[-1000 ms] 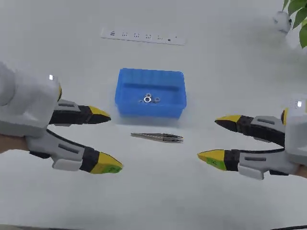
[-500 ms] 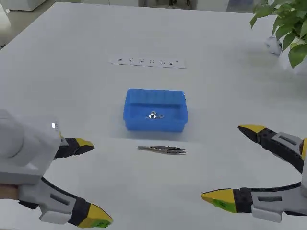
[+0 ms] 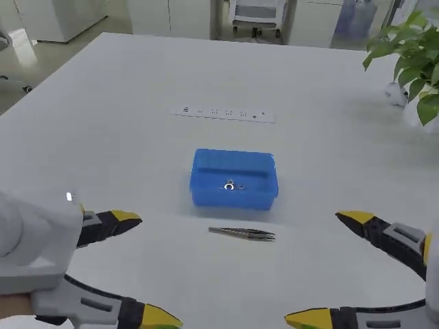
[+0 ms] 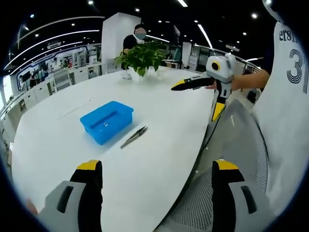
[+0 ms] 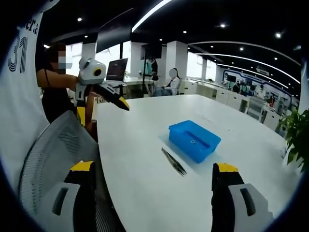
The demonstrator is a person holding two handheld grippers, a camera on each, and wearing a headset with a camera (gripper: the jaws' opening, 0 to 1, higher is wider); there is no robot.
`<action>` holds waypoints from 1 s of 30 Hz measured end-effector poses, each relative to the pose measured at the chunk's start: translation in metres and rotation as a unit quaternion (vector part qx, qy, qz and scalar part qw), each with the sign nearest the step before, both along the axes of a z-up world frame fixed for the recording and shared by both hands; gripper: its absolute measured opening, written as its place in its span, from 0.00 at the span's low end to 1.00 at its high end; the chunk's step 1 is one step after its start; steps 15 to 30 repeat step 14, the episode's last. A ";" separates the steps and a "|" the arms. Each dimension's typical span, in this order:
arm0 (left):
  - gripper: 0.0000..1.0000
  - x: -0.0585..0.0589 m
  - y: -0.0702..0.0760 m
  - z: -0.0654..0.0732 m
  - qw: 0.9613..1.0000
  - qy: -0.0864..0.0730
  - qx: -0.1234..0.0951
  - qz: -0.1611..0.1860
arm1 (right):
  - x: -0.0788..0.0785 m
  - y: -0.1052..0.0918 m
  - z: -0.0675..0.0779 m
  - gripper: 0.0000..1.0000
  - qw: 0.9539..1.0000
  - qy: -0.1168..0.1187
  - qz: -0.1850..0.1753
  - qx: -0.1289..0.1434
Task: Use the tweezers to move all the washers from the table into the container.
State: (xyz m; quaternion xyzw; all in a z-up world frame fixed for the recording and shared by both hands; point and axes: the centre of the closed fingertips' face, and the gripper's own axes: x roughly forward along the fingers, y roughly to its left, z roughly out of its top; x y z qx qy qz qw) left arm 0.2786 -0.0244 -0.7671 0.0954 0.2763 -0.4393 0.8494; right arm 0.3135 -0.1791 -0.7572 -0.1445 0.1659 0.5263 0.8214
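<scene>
While hovering over the near edge of the table (image 3: 123, 144), jaws wide apart and empty: left gripper (image 3: 147, 269), right gripper (image 3: 322, 269). Just beyond, lying flat, slim metal tweezers (image 3: 241, 233); probably light, springy, slick, best pinched across both arms mid-length. Farther, blue container (image 3: 233, 199) holding a few small washers (image 3: 229, 186).

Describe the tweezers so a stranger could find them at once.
On the big white table, find the blue container near the middle. Just in front of it, on the person's side, lie the tweezers: the one thin, silvery metal thing, flat on the bare tabletop.
</scene>
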 end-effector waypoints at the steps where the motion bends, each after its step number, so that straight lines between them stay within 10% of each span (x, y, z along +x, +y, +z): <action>1: 1.00 -0.001 -0.001 -0.002 1.000 0.000 0.003 0.001 | -0.001 0.000 -0.001 1.00 1.000 0.000 0.001 -0.003; 30: 1.00 0.000 0.000 -0.003 1.000 -0.002 0.015 0.013 | -0.003 -0.003 -0.006 0.99 1.000 0.005 -0.006 -0.013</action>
